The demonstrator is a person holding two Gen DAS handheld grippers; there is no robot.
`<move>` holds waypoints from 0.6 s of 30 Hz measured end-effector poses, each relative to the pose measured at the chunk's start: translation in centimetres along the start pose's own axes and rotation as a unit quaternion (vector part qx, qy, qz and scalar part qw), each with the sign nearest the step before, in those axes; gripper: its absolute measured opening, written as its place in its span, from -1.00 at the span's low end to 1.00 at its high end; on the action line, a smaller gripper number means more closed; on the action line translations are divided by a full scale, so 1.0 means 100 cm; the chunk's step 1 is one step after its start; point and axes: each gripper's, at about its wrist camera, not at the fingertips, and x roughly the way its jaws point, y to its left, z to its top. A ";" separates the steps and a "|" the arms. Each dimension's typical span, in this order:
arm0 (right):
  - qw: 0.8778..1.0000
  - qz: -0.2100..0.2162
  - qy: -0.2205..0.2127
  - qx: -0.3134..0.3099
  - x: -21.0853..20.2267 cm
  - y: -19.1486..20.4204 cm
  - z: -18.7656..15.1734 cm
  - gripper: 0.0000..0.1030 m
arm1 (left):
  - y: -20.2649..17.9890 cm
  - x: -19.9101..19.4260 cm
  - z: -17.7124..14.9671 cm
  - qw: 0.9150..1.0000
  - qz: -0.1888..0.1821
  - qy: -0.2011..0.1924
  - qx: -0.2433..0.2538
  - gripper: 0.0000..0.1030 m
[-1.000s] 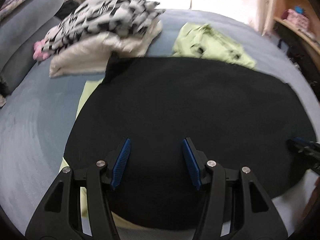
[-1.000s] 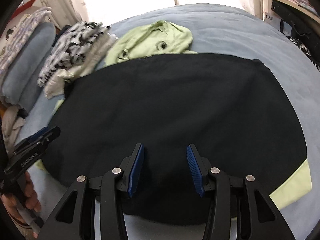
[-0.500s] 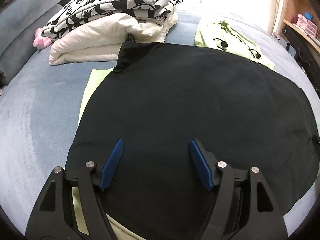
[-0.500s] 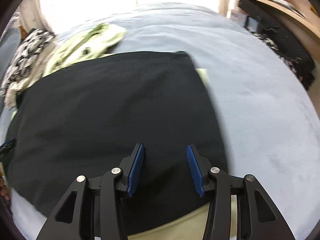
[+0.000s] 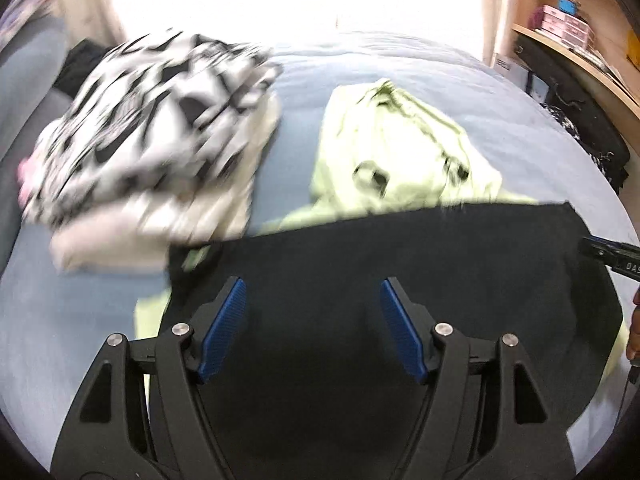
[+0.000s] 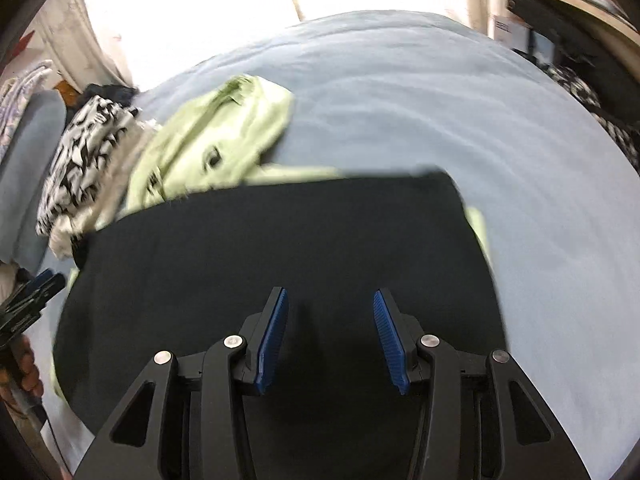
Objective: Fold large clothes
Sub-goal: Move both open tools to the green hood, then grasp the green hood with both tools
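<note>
Landmark: black garment [image 5: 400,280], folded flat on the light blue bed cover [image 5: 460,92], a pale green layer showing under its edges.

Left wrist view, left to right:
- Grey cushion [image 5: 24,92], far left of the black garment, at the bed's edge.
- Black-and-white patterned clothes [image 5: 152,120], stacked on a cream folded piece [image 5: 120,236], beyond the black garment's far left corner; blurred.
- Left gripper [image 5: 312,320], above the black garment's near half, jaws spread wide, nothing between the blue pads.
- Light green garment [image 5: 400,152], crumpled, touching the black garment's far edge.
- Right gripper's tip [image 5: 608,252], at the black garment's right edge.
- Wooden shelf [image 5: 580,48], far right, well apart from the black garment.

Right wrist view, left to right:
- Left gripper, seen at the black garment's left edge, held by a hand [image 6: 28,364].
- Right gripper [image 6: 330,332], over the black garment's near right part, jaws partly apart, pads empty.
</note>
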 end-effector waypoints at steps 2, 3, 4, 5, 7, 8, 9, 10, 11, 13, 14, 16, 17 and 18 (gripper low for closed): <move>1.000 0.016 0.001 -0.004 0.016 0.008 0.033 -0.11 | -0.006 0.020 0.028 1.000 -0.006 0.000 0.008 0.30; 1.000 0.020 0.002 -0.002 0.021 0.010 0.047 -0.10 | -0.009 0.028 0.038 1.000 -0.008 0.002 0.011 0.30; 1.000 0.026 0.002 -0.001 0.030 0.012 0.062 -0.08 | -0.013 0.042 0.052 1.000 -0.011 0.007 0.015 0.30; 1.000 0.029 0.003 -0.003 0.038 0.013 0.074 -0.01 | -0.016 0.059 0.065 1.000 -0.008 0.012 0.019 0.30; 1.000 0.028 0.006 -0.003 0.055 0.015 0.105 0.02 | -0.021 0.087 0.086 0.999 -0.002 0.021 0.027 0.30; 0.999 0.033 0.009 -0.002 0.072 0.020 0.125 0.04 | -0.022 0.103 0.098 0.999 0.010 0.025 0.028 0.30; 0.999 0.038 0.011 0.004 0.081 0.019 0.141 0.04 | -0.023 0.115 0.106 0.999 0.016 0.026 0.028 0.30; 0.999 0.040 0.012 0.009 0.095 0.024 0.155 0.04 | -0.024 0.126 0.113 0.999 0.016 0.030 0.030 0.30; 0.999 0.043 0.015 0.012 0.107 0.026 0.167 0.05 | -0.024 0.139 0.123 0.999 0.022 0.034 0.027 0.30; 0.998 0.047 0.020 0.021 0.129 0.024 0.190 0.06 | -0.023 0.160 0.136 0.998 0.036 0.040 0.021 0.30; 0.998 0.048 0.025 0.023 0.141 0.024 0.195 0.06 | -0.021 0.165 0.139 0.998 0.040 0.041 0.016 0.30; 0.998 0.050 0.030 0.037 0.161 0.021 0.213 0.06 | -0.016 0.183 0.149 0.998 0.037 0.048 0.004 0.30; 0.997 0.056 0.033 0.042 0.172 0.019 0.221 0.06 | -0.013 0.193 0.154 0.998 0.037 0.053 0.000 0.30; 0.996 0.062 0.036 0.046 0.179 0.015 0.223 0.06 | -0.011 0.200 0.156 0.998 0.037 0.056 -0.001 0.30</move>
